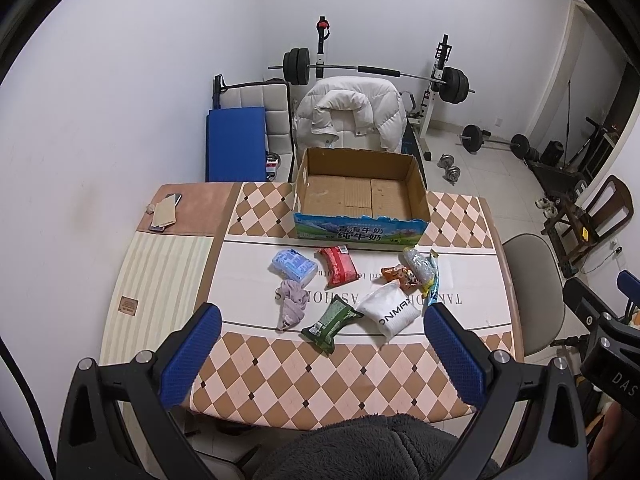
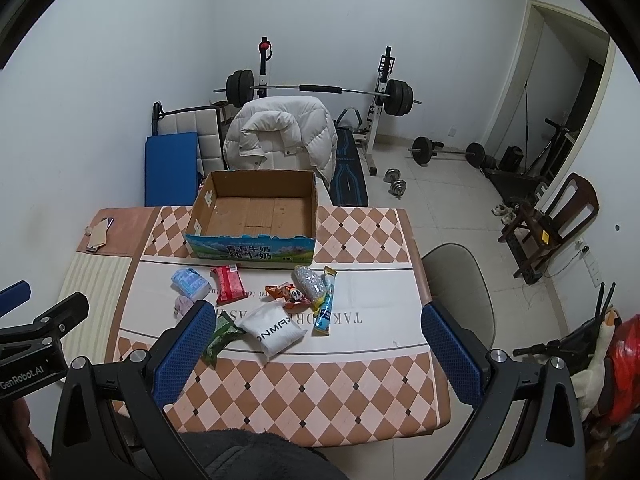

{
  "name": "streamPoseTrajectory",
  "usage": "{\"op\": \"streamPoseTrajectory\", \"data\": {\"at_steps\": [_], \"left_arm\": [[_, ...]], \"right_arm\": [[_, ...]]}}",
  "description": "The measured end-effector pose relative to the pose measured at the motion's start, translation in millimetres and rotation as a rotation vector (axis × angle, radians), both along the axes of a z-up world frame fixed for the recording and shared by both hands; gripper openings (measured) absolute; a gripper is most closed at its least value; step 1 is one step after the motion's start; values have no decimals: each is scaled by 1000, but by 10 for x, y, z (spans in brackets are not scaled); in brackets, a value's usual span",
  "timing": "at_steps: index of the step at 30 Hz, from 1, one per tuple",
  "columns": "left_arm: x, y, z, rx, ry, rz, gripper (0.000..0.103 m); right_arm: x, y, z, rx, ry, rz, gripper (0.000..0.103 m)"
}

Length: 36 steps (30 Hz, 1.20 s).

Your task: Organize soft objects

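Left tongs (image 1: 322, 320) spread wide, right tongs (image 2: 314, 318) equally apart, both empty, above table (image 1: 320, 380).

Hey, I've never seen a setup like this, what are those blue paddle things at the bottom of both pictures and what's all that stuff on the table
Those blue paddles are the fingers of two hand-held grippers; a person carries one in each hand. Each picture comes from a wide-angle camera on one gripper, looking forward between its fingers: the left gripper in one, the right gripper in the other. Both stand open and hold nothing.

On the table sits an open, empty cardboard box. In front of it lie soft items: a blue tissue pack, a red packet, a lilac cloth, a green packet, a white pouch, an orange snack bag and a clear bag of beads.
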<state>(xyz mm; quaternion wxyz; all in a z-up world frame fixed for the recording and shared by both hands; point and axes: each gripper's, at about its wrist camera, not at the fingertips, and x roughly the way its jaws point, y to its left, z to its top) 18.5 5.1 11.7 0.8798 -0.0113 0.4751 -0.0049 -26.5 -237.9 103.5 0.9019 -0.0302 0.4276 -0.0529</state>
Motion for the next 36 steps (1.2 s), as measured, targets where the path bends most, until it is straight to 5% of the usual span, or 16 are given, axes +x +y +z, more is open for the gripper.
{"op": "streamPoseTrajectory", "data": {"at_steps": [12,16,24,28,32,36], "left_arm": [[13,-14,-52,8,-1,-6,103],[264,-20,-380,60,42,-22,103],[984,-52,-1896,239,254,-132,103],[1177,34,-2851,275,430,-179,88],[1201,79,-3316,251,512,-221,88],[1301,47,-3475,236,539,-282,88]], "right_arm": [[82,24,-4,15,3,10,103],[275,33,-282,1,52,35,103],[1194,118,-1800,-100,325,193,103],[1646,203,-2815,-63,493,276,103],[2023,459,-3726,-92,605,355,103],[2220,780,-4282,-134,697,444,103]]}}
